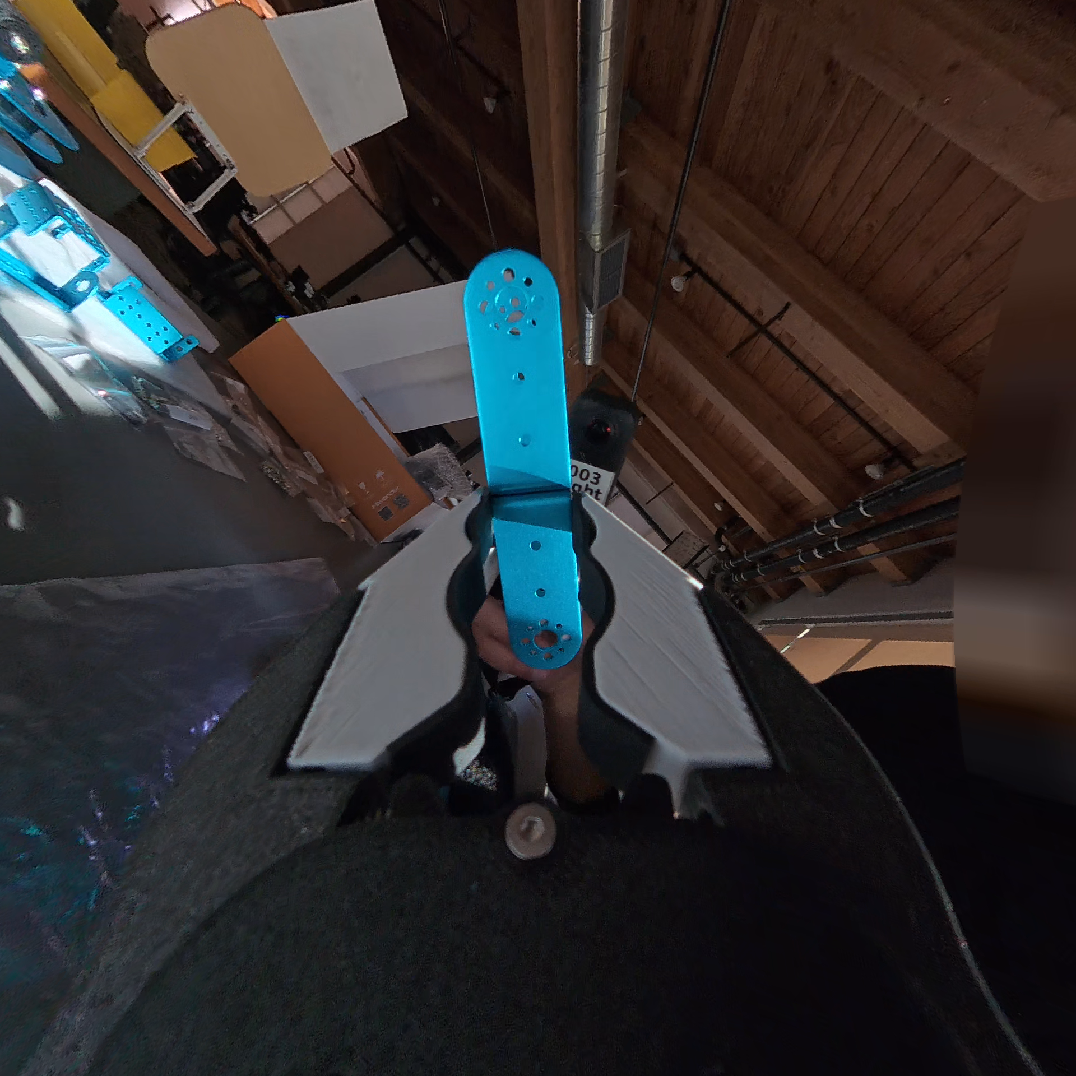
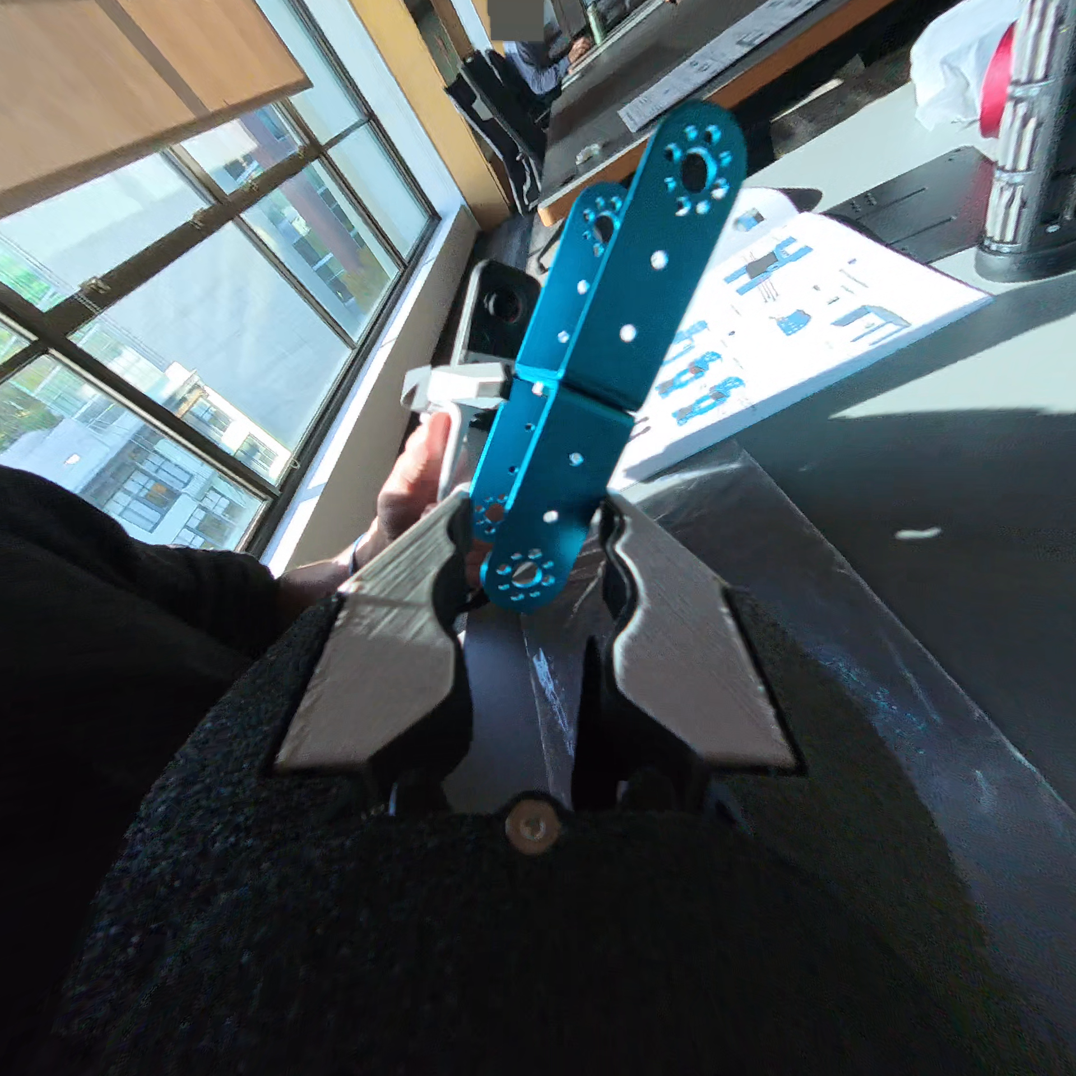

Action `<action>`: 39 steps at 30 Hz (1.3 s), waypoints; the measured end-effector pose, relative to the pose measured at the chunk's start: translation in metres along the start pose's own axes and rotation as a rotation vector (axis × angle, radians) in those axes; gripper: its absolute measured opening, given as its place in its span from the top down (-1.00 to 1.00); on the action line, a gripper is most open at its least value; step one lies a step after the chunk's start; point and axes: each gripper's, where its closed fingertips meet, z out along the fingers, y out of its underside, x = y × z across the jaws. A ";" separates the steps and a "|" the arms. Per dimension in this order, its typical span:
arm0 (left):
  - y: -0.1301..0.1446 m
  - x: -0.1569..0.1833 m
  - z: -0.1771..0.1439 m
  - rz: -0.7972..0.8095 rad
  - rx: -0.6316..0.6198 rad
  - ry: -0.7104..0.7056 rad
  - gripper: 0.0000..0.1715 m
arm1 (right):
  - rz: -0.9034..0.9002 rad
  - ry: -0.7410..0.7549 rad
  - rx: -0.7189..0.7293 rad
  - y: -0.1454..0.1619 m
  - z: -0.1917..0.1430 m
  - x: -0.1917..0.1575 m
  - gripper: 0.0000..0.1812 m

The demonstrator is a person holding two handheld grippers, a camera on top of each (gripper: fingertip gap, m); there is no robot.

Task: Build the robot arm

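Observation:
Two blue metal U-brackets [image 1: 518, 378] with rows of holes sit base to base as one long piece, held up in the air. My left gripper [image 1: 530, 501] is shut on this piece at the joint; one bracket sticks out past the fingertips, the other runs back between the fingers. My right gripper [image 2: 535, 512] closes around the lower bracket [image 2: 553, 454] from the other end, its pads against the bracket's sides. In the right wrist view the left gripper's white fingers [image 2: 460, 378] and a hand [image 2: 413, 477] show at the joint. The right gripper's camera [image 1: 600, 431] shows behind the brackets.
Several loose blue brackets [image 1: 58, 250] lie on a white sheet at the left. A cardboard box [image 1: 326, 419] stands behind. A printed sheet with blue part drawings [image 2: 786, 326] lies on the dark table [image 2: 931, 495]. A window [image 2: 174, 291] is left; a person [image 2: 535, 58] sits far off. Less than 4 cm separates the two grippers' tips.

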 end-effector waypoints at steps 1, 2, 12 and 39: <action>0.004 0.001 -0.001 -0.002 -0.017 0.007 0.70 | -0.007 0.009 0.004 -0.002 -0.002 0.003 0.64; 0.011 0.000 -0.002 0.019 -0.059 -0.011 0.71 | 0.010 -0.022 -0.019 -0.001 -0.005 0.001 0.67; 0.024 -0.042 -0.079 0.874 -0.521 -0.675 0.00 | 0.177 -0.122 -0.545 0.052 -0.002 0.043 0.71; 0.036 -0.105 -0.084 1.406 -1.116 -0.928 0.12 | -0.972 0.245 -0.472 0.069 0.023 0.017 0.19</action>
